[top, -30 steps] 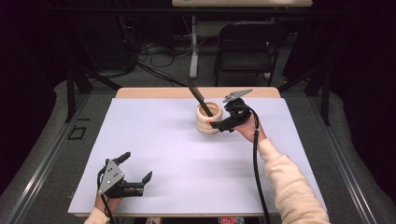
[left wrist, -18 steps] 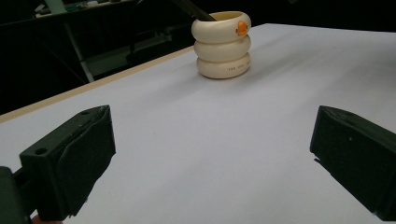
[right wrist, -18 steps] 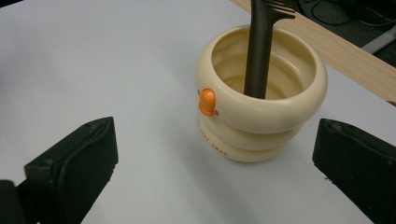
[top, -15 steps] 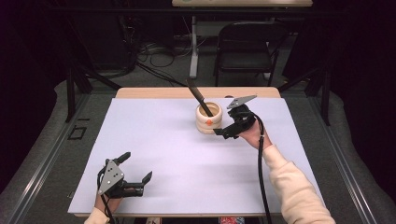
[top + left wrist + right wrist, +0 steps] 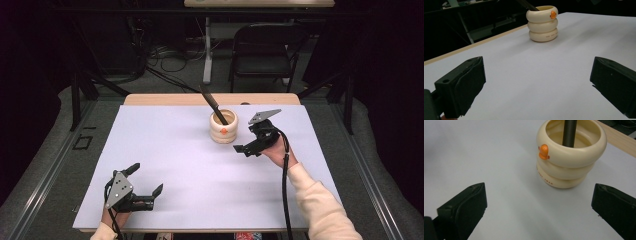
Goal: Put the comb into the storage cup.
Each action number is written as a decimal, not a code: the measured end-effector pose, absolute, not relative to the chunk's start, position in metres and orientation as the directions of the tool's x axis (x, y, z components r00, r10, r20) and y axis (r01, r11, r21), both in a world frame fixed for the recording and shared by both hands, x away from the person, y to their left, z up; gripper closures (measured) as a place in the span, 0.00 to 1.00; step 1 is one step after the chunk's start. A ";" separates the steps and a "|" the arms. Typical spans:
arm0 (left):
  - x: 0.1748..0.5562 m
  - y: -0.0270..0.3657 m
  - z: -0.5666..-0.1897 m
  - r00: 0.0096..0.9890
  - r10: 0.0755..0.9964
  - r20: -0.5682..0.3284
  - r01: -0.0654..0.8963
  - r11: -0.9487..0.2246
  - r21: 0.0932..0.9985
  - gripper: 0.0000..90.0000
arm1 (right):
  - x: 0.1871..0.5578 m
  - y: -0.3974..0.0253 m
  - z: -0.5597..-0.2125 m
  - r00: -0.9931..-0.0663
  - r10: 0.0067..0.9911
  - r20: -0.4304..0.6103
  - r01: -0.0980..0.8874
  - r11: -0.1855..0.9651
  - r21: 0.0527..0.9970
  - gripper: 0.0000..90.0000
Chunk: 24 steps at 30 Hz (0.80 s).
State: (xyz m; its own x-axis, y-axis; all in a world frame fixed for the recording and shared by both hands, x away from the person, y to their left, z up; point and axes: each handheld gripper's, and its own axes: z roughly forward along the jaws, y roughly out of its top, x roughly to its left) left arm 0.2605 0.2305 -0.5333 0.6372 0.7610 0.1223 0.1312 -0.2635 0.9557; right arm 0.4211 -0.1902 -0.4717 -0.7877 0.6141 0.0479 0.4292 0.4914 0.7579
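we see a cream holder [image 5: 223, 131] made like three stacked rings, with a small orange duck beak [image 5: 543, 151] on its top ring. it stands upright on the far half of the white bench [image 5: 190, 165], a bit right of the middle. a dark utensil handle [image 5: 214, 105] stands inside it and leans toward the far left, resting against the rim. we cannot tell what kind of utensil it is, because its lower end is hidden in the holder.

the right claw [image 5: 248, 145] is just beside the holder, on its right and a little nearer to us, and not touching it. its jaws are wide apart and hold nothing. in the right gripper view the holder sits between the two jaws but farther ahead, so the claw points at it. we judge that this hand is placed close to the holder because the work is there, at the holder or the handle.

the left claw [image 5: 145, 186] rests low at the near left corner of the bench, well apart from the holder. its jaws are also apart and empty. in the left gripper view the holder [image 5: 542, 23] is far ahead. we think this hand is parked there to keep the way free for the other one.
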 end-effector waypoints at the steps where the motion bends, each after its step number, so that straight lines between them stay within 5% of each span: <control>1: 0.260 0.230 -0.533 0.637 0.761 0.123 0.131 -0.264 0.956 0.00 | 0.419 -0.192 -0.472 -0.787 0.616 0.048 0.431 0.492 0.756 0.00; 24: 0.260 0.230 -0.533 0.639 0.759 0.123 0.132 -0.266 0.955 0.00 | 0.384 -0.213 -0.483 -0.783 0.619 0.060 0.447 0.493 0.746 0.00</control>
State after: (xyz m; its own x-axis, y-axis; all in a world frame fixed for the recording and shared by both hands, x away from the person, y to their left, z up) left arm 0.2604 0.2300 -0.5333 0.6389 0.7593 0.1233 0.1315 -0.2657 0.9550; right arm 0.3836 -0.2135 -0.4833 -0.7828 0.6194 0.0596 0.4471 0.4932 0.7462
